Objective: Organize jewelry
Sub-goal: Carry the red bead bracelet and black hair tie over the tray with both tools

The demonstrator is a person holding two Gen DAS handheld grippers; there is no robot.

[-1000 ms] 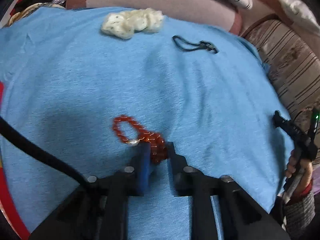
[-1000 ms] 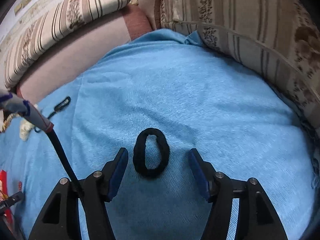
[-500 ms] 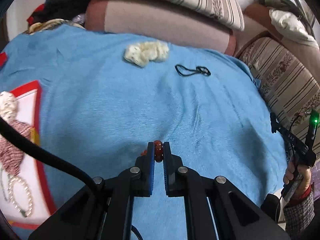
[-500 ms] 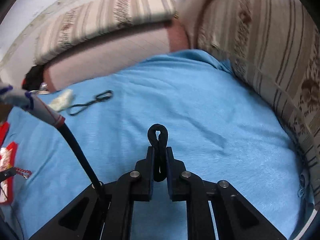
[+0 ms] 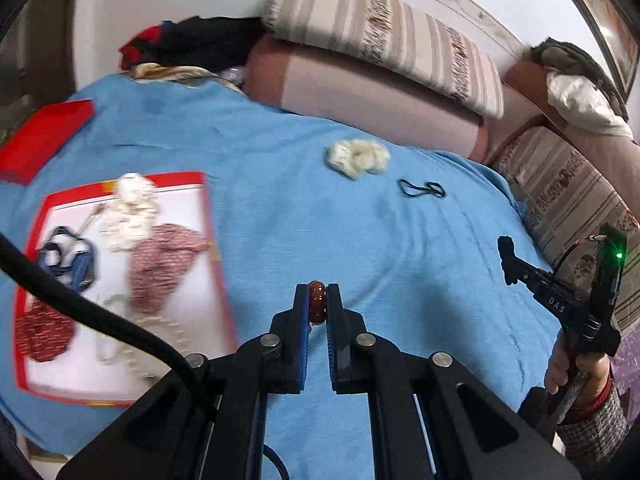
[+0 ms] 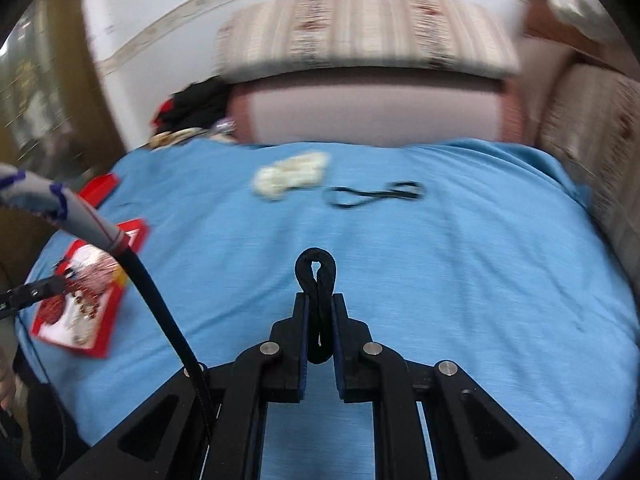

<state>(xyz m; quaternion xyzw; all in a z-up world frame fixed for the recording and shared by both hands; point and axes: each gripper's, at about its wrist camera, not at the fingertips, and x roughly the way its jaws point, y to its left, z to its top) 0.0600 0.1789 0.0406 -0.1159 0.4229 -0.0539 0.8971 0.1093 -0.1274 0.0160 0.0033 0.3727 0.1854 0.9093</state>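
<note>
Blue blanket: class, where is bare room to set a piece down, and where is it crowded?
The widest bare stretch of the blue blanket lies between the red-rimmed tray and the black cord, in front of the cream scrunchie. The blanket's right side is bare too. The tray is crowded with scrunchies and beads; only its near white corner shows bare.

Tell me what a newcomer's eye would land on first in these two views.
First, the left gripper shut on a red bead bracelet, held above the blue blanket, and the right gripper pinching a black hair tie whose loop sticks up past the fingertips. Next comes the red-rimmed tray on the blanket's left, already heaped with scrunchies and a pearl strand. Farther back lie a cream scrunchie and a thin black cord.
</note>
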